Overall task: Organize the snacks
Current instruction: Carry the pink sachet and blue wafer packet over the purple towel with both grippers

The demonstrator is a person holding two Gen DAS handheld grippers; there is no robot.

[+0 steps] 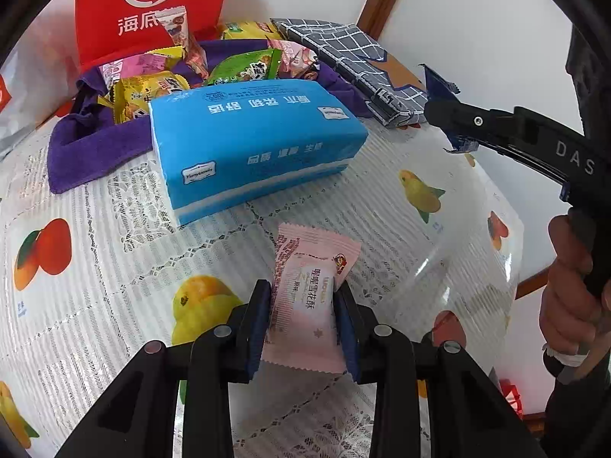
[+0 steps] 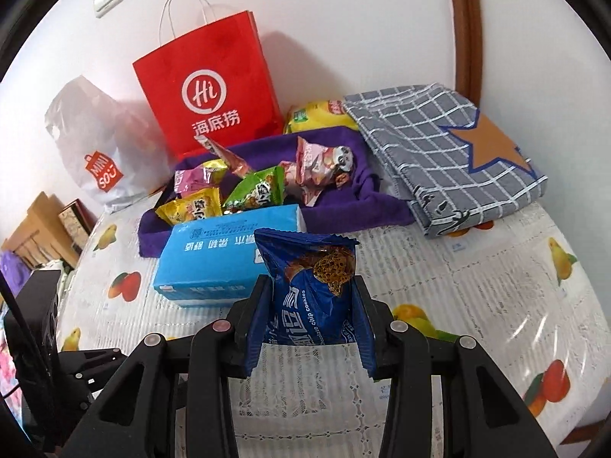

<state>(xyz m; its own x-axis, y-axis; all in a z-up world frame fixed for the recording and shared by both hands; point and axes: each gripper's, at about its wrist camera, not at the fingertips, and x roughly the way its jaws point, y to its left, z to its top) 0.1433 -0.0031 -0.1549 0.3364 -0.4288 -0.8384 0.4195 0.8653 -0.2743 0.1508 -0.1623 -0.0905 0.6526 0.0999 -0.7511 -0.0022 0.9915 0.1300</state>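
The left gripper (image 1: 303, 318) and right gripper (image 2: 311, 318) both tilt downward, jaws clamped on something (each held aloft); a bare hand (image 1: 571, 294) grasps the right gripper's handle

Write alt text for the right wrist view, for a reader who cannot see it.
The right gripper holds a blue chocolate chip cookie packet above a fruit-print tablecloth. Beyond it lie a blue tissue pack, a purple cloth heaped with snack packets, a red paper bag and folded grey checked fabric.
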